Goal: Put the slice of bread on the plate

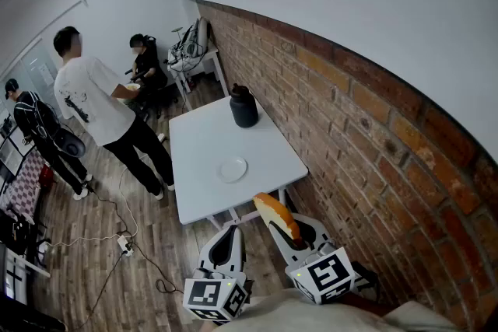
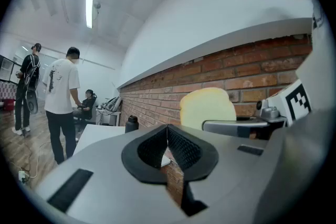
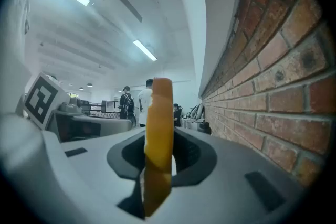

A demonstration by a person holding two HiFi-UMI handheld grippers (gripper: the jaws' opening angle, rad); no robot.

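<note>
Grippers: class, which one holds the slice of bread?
The right gripper; its jaws pinch the slice of bread, while the left gripper has its jaws shut with nothing between them.

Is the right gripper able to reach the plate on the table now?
Probably yes: the plate lies bare near the table's near edge, nothing stands between it and the right gripper holding the bread, and the black jug is farther back.

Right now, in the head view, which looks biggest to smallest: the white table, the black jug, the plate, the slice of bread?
1. white table
2. slice of bread, though it looks large partly from nearness to the camera
3. black jug and plate look about alike, unranked
</note>
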